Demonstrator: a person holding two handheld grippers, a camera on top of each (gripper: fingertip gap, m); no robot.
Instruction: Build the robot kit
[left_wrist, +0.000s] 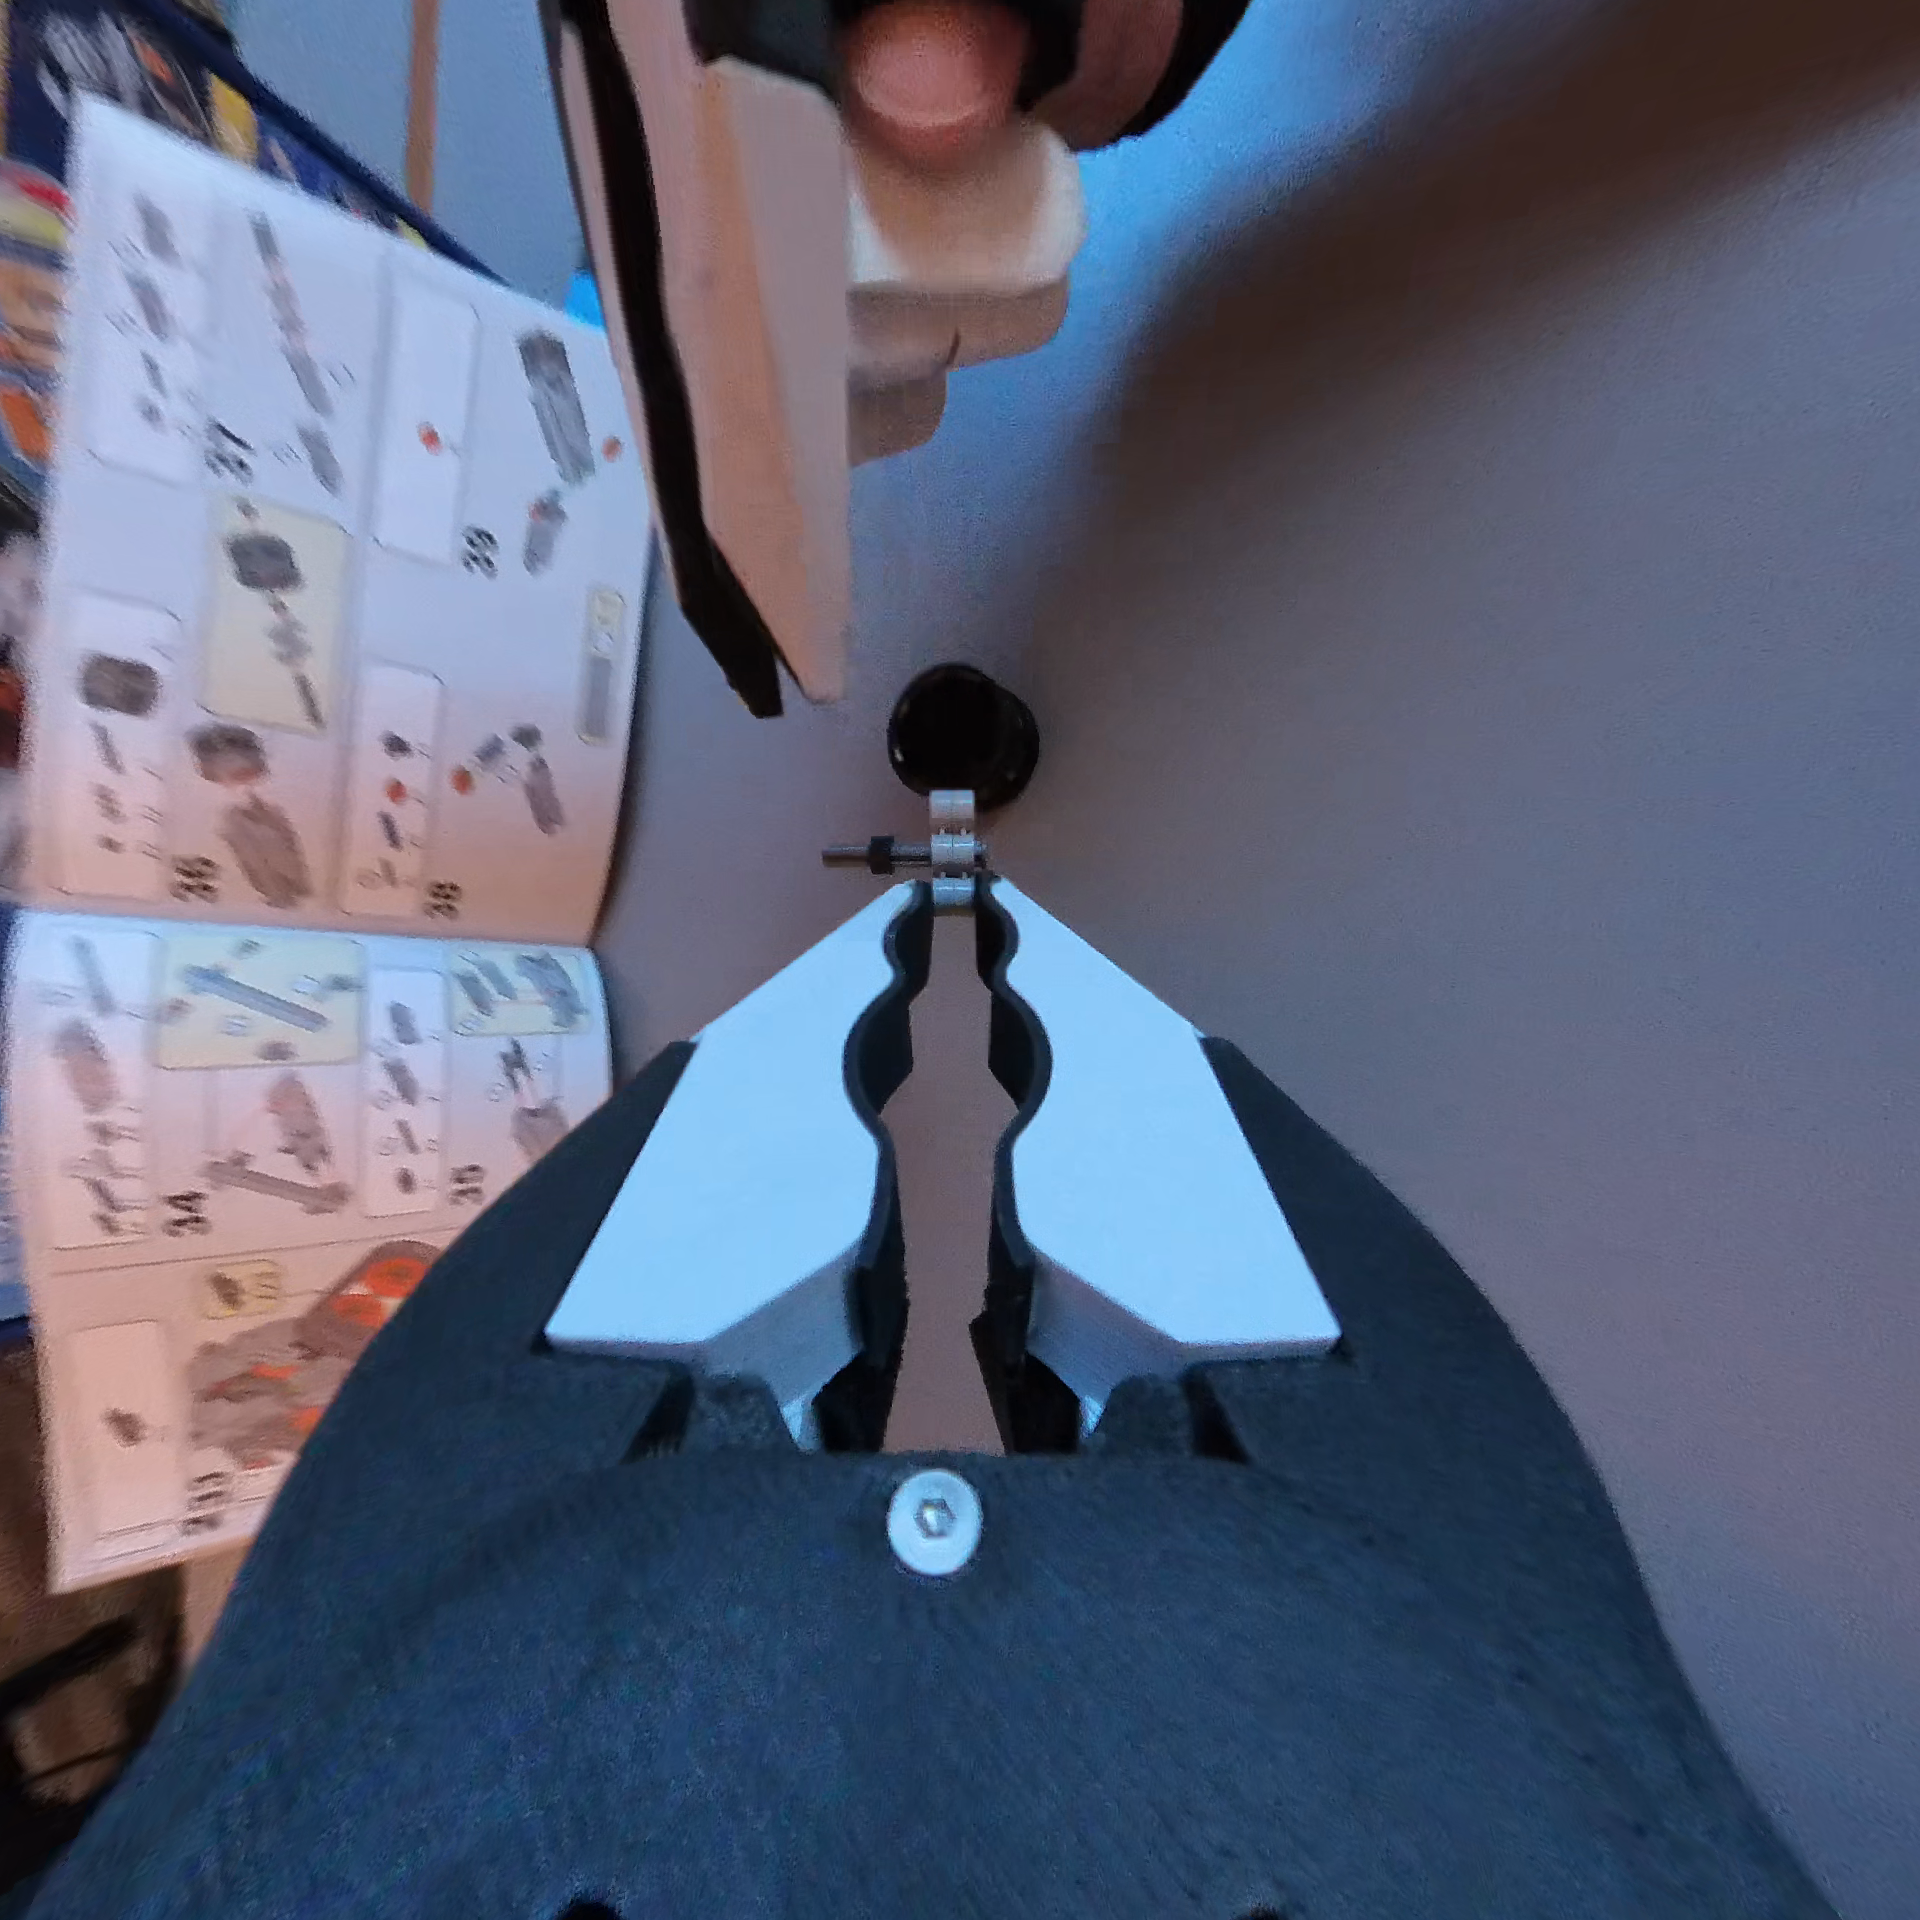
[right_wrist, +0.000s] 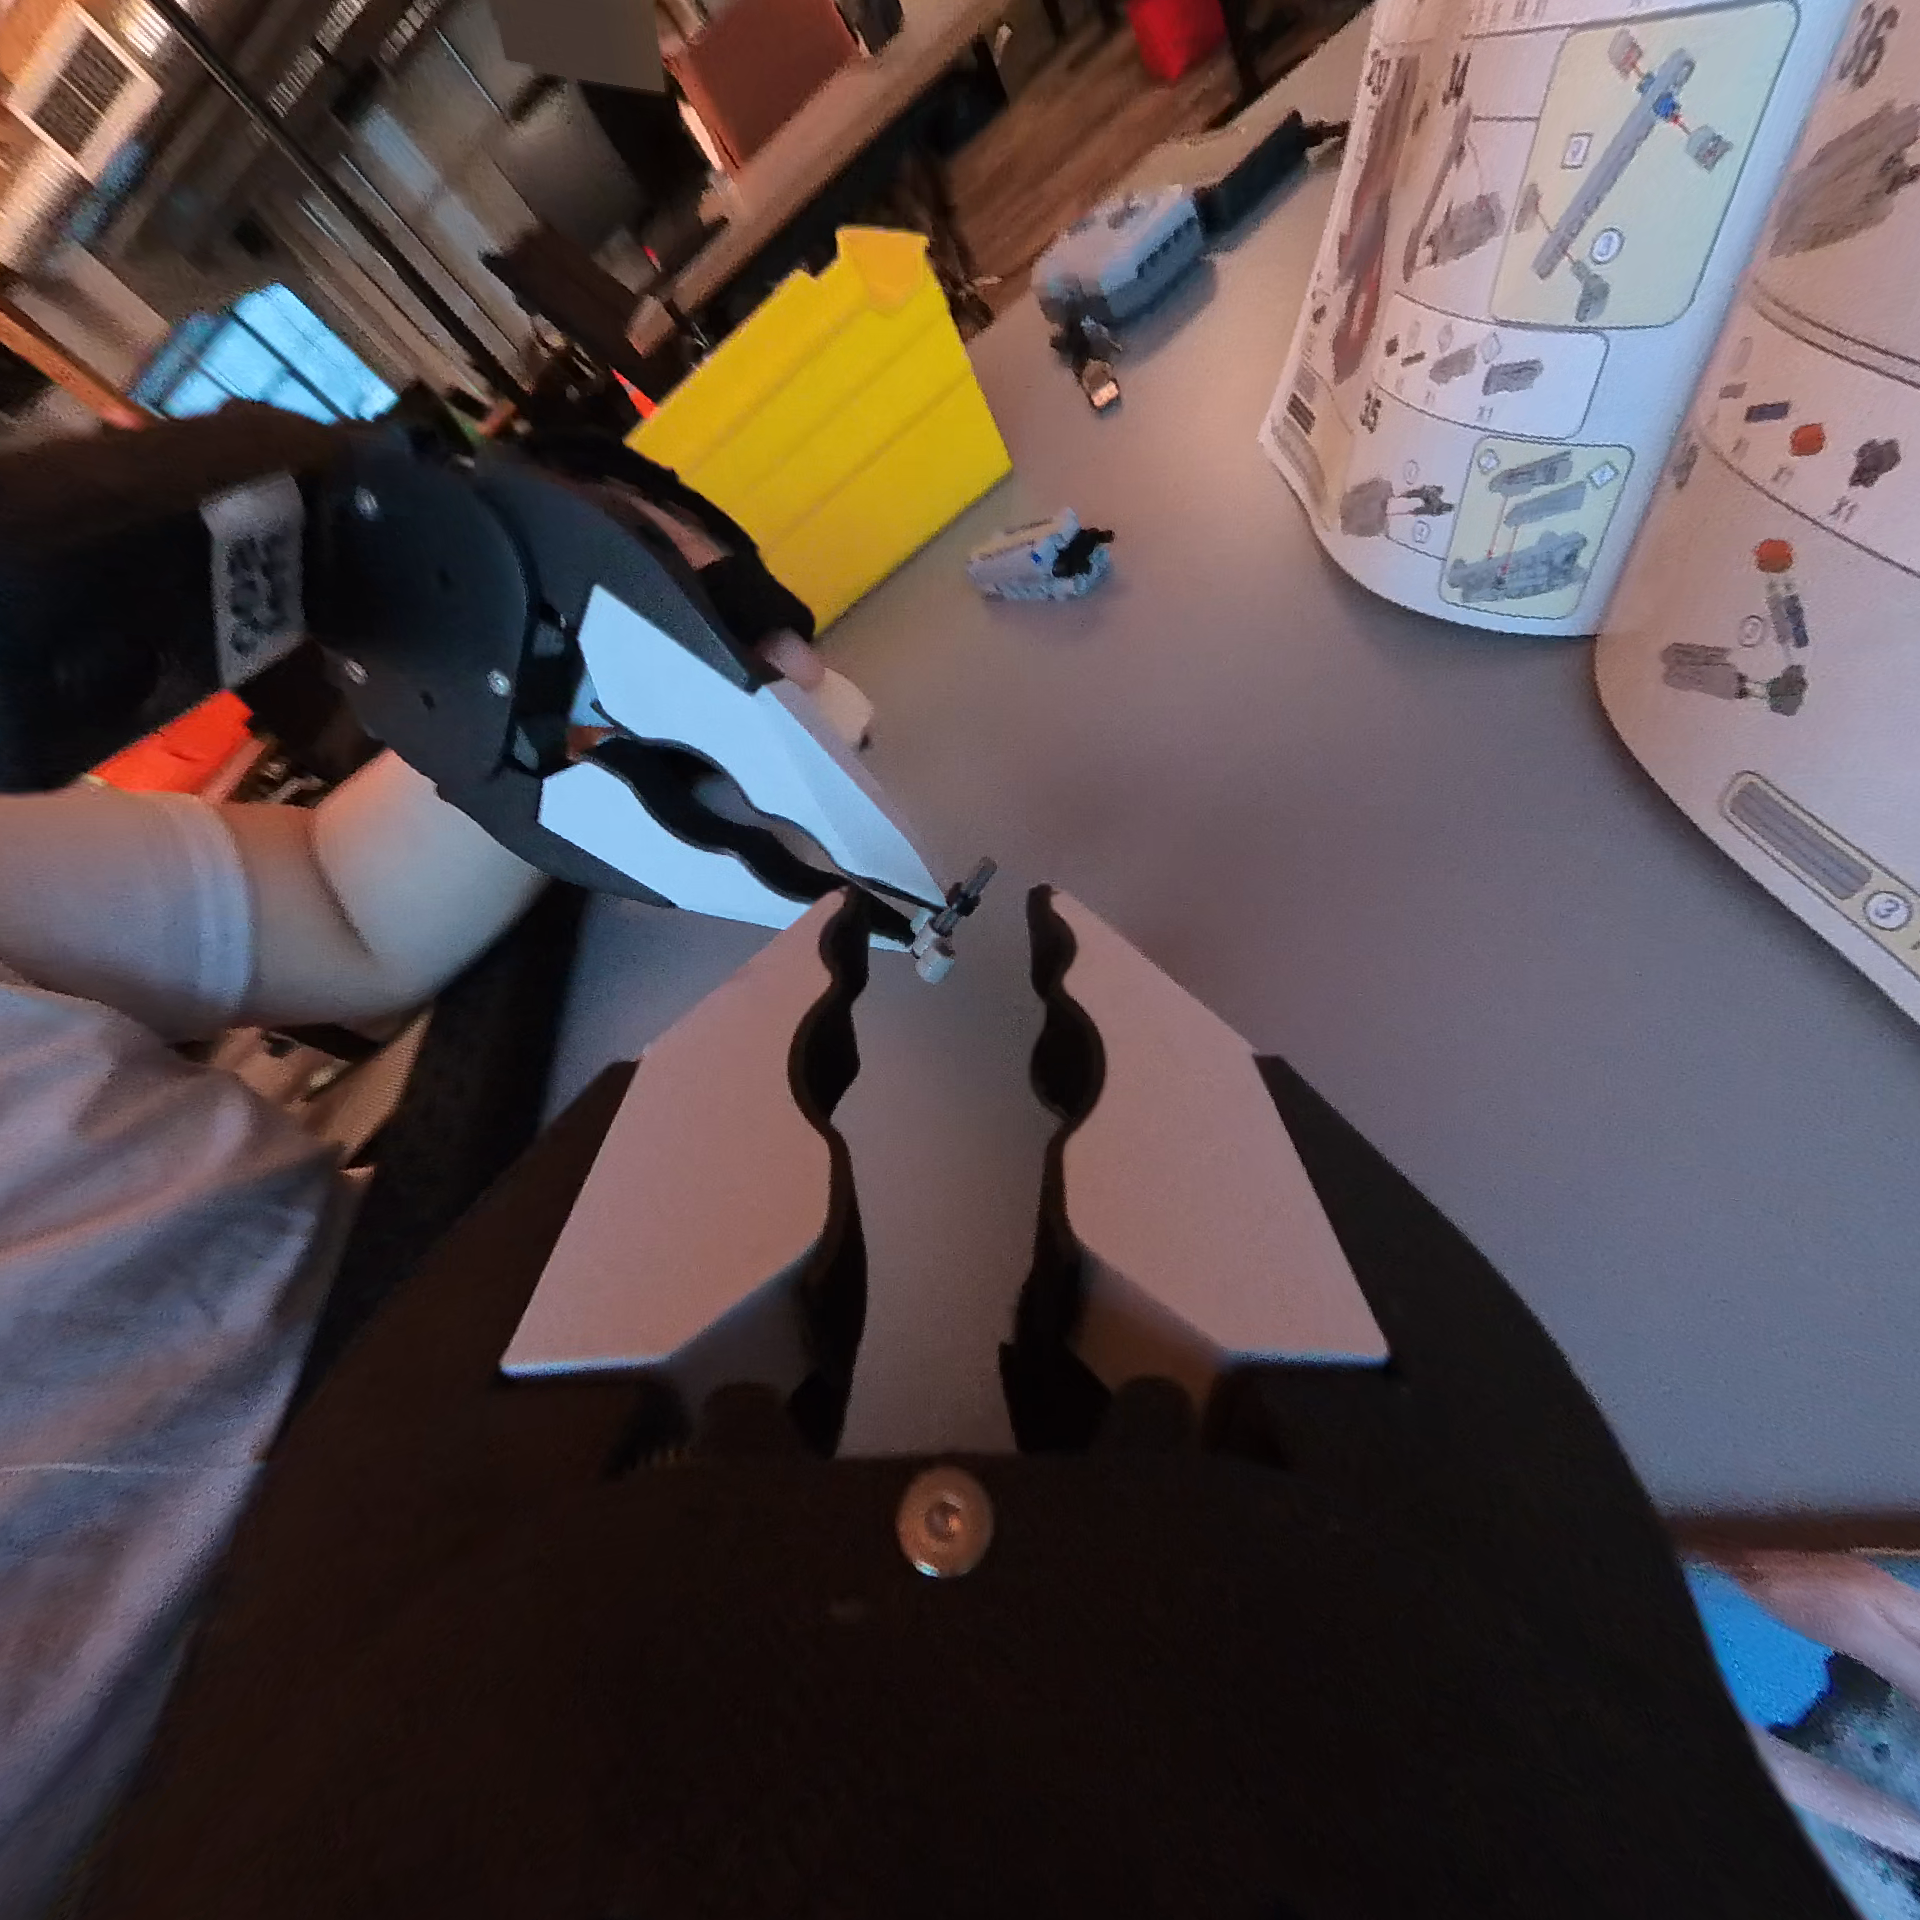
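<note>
My left gripper is shut on a small white connector with a thin black axle through it, pinched at the fingertips above the grey table. A black round part shows just beyond the connector; I cannot tell if they touch. In the right wrist view the left gripper reaches in from the left, holding the connector. My right gripper is open and empty, with the connector between its fingertips, closer to the left one. One of its fingers hangs from the top of the left wrist view.
An open instruction booklet stands curled at the left, and also shows in the right wrist view. A yellow bin and two small grey brick assemblies sit farther back. A person's arm is at the left. About 4 centimetres separates my left fingertips from my right.
</note>
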